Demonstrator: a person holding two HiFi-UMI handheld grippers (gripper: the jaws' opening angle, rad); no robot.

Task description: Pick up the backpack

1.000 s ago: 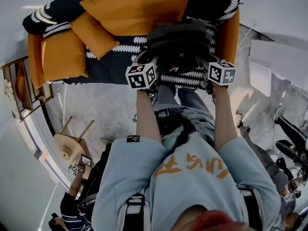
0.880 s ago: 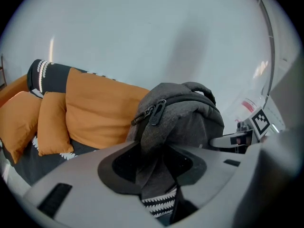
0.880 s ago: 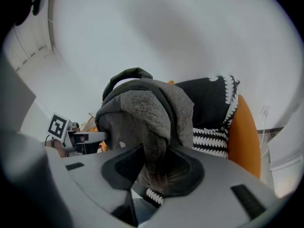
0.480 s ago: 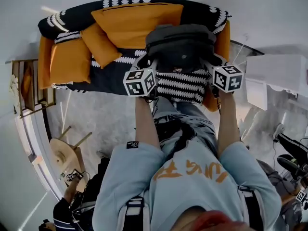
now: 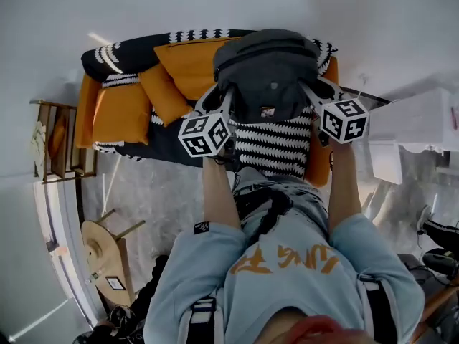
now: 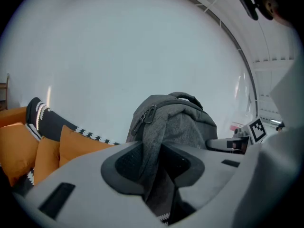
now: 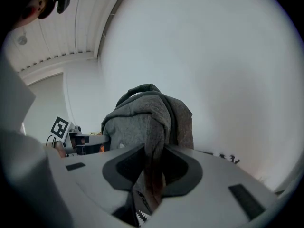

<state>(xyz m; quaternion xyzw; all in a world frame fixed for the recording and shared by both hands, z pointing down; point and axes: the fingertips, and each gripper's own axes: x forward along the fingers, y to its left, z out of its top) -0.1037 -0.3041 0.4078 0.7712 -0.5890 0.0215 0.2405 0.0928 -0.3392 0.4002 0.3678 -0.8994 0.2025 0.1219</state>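
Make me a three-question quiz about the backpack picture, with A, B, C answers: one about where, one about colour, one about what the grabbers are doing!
1. Where is the backpack? A on the floor; B up in the air by the sofa; C on a chair.
2. What colour are the sofa's cushions? A orange; B green; C pink.
3. What are the two grippers doing? A hanging empty; B holding a cushion; C pinching the backpack.

Answers: 1 B, it hangs between both grippers with the wall behind it. 2 A, every cushion looks orange. 3 C, the left gripper and right gripper each have grey backpack fabric between their closing jaws.
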